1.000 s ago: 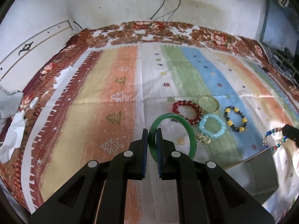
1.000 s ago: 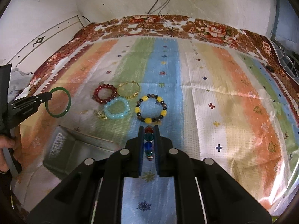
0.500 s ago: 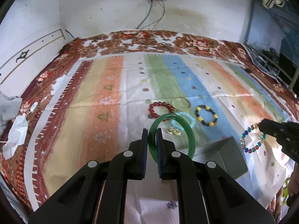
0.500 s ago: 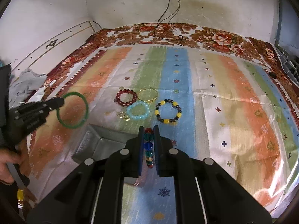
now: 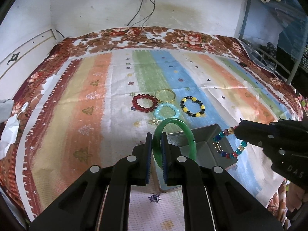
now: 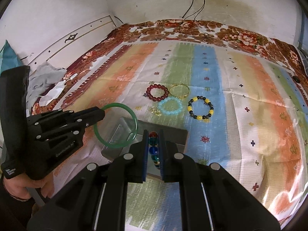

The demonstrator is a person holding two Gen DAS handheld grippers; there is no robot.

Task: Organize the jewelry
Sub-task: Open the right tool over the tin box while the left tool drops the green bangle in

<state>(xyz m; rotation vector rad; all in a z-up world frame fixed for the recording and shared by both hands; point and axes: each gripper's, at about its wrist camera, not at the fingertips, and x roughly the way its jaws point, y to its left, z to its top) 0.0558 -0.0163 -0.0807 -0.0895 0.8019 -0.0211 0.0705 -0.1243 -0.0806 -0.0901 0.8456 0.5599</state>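
My left gripper [image 5: 156, 150] clamps a green jade bangle [image 5: 189, 140] and my right gripper [image 6: 153, 148] clamps a multicoloured glass-bead bracelet [image 5: 229, 144], both above the grey metal tray [image 6: 173, 134].

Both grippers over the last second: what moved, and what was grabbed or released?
Both carried their loads in over the grey tray: the left gripper with the green bangle, the right gripper with the multicolour bead bracelet. Nothing was grabbed or released. The red, gold, light-blue and yellow-black bracelets stayed on the cloth.

left wrist: looks forward-down, near | right wrist: likewise | shared: gray tray [image 5: 204, 134] [image 6: 173, 132]
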